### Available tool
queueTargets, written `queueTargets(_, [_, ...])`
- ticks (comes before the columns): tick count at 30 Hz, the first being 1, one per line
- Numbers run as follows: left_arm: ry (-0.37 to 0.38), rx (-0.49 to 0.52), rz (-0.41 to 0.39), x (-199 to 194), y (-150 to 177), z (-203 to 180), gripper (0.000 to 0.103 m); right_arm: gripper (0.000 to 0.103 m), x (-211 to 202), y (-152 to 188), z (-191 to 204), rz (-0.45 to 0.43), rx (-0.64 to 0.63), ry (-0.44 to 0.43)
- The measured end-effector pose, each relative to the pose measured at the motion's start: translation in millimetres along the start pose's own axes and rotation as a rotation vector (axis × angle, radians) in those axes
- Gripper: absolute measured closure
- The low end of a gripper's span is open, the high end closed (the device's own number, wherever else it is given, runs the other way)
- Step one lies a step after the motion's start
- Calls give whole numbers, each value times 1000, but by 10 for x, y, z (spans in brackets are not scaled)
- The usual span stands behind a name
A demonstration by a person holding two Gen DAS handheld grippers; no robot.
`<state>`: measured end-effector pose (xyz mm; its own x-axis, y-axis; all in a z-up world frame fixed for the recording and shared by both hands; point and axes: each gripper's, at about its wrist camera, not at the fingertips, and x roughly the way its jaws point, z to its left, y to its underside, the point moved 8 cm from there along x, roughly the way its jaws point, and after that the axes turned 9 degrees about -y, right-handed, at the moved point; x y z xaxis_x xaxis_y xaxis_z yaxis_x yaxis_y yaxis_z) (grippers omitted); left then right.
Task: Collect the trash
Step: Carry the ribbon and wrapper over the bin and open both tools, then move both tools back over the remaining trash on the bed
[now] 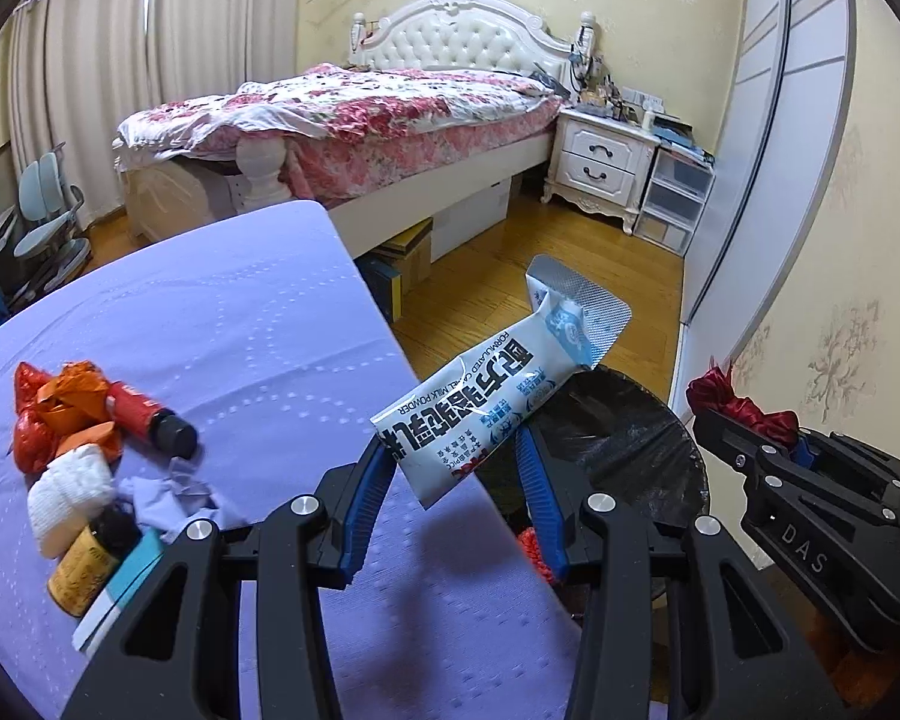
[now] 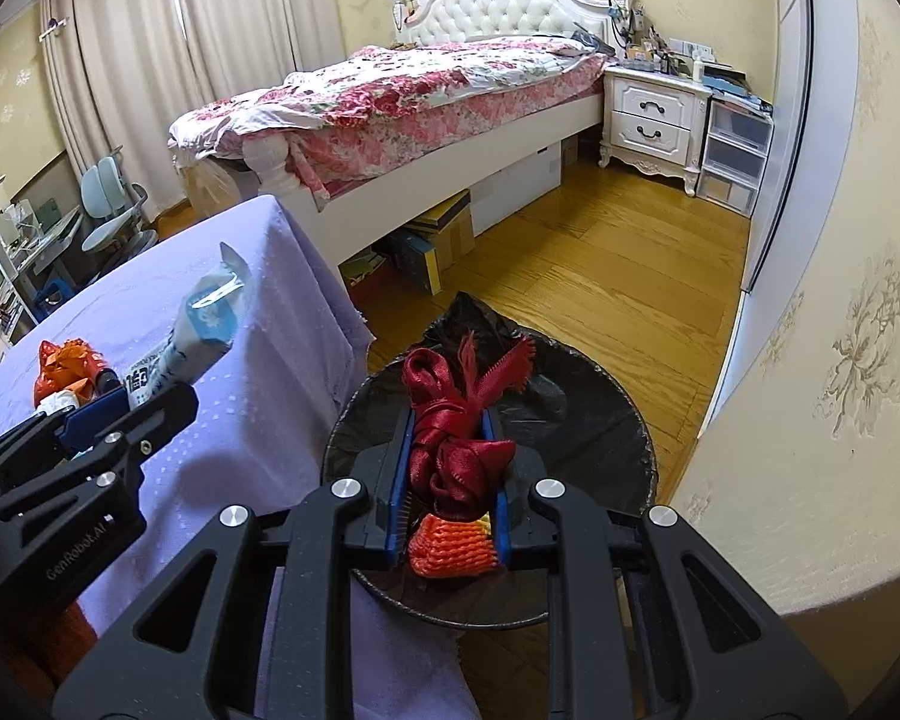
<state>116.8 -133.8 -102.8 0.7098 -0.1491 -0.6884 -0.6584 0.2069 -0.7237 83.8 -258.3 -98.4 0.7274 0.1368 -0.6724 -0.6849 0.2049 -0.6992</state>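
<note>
My left gripper is shut on a white and blue milk powder packet and holds it at the table's right edge, beside the bin. My right gripper is shut on a bundle of dark red ribbon right above the black-lined trash bin. An orange foam net lies in the bin below the ribbon. More trash lies on the purple tablecloth at the left: orange wrappers, a red tube, a white wad, a yellow bottle.
The bin stands on the wooden floor between the table and the right wall. A bed and a white nightstand stand beyond. A desk chair stands at the far left.
</note>
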Motion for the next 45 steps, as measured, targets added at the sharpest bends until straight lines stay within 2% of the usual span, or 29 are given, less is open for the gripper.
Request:
queueTargets(10, [5, 48, 22, 155, -4, -221, 57, 80, 91, -2, -213, 8, 34, 11])
queueTargets(13, [-4, 57, 32, 183, 21, -246, 48, 67, 87, 7, -270, 4, 45, 19])
queueTargets(14, [-8, 57, 33, 185, 29, -245, 41, 63, 87, 6, -283, 1, 48, 23])
queueTargets(18, [-12, 55, 28, 167, 28, -235, 28, 56, 57, -9, -367, -12, 67, 39])
queueTargets(24, [-27, 40, 21, 84, 11, -121, 26, 42, 2, -10, -366, -24, 67, 57])
queueTargets(25, [-32, 38, 19, 61, 16, -86, 26, 38, -12, -5, -336, -24, 66, 55])
queueTargets(31, [-82, 32, 8, -104, 81, 213, 26, 34, -41, 21, -91, -12, 37, 20])
queueTargets(35, [-127, 21, 7, -223, 160, 478, 26, 34, -20, 76, 162, 9, 1, -19])
queueTargets(45, [-225, -83, 49, -449, 480, 1307, 26, 34, 54, 294, 954, 72, -128, -125])
